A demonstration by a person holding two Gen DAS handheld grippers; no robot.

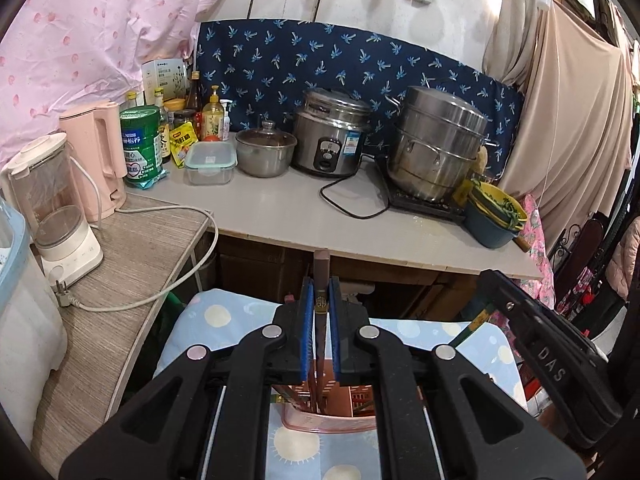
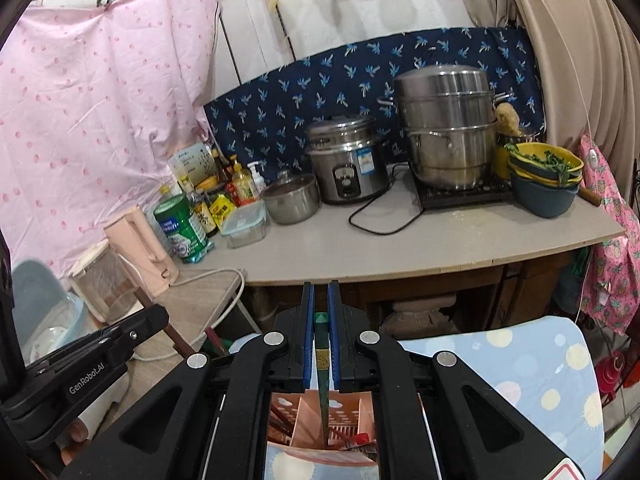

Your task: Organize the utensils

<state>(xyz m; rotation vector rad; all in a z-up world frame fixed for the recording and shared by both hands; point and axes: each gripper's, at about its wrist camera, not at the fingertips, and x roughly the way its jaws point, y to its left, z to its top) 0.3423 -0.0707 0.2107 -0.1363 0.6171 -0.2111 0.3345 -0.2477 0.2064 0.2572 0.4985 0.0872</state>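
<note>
My left gripper (image 1: pixel 321 292) is shut on a pair of dark brown chopsticks (image 1: pixel 321 280); their lower ends reach down into a pink slotted utensil holder (image 1: pixel 328 420) below the fingers. My right gripper (image 2: pixel 321 300) is shut on a green chopstick (image 2: pixel 321 344) whose tip points down into the same pink holder (image 2: pixel 320 424), which has compartments and holds other utensils. The holder stands on a light blue cloth with sun and cloud prints (image 2: pixel 520 376). The right gripper's body shows at the right of the left wrist view (image 1: pixel 552 360); the left gripper's body shows at the left of the right wrist view (image 2: pixel 80 376).
A grey countertop (image 1: pixel 280 216) ahead carries a rice cooker (image 1: pixel 330 140), a stacked steel steamer (image 1: pixel 436 144), a small lidded pot (image 1: pixel 264 152), a plastic box (image 1: pixel 210 162), bottles, a green can (image 1: pixel 140 140) and stacked bowls (image 1: pixel 496 216). A pink kettle (image 1: pixel 96 156) and blender stand on a side table at left.
</note>
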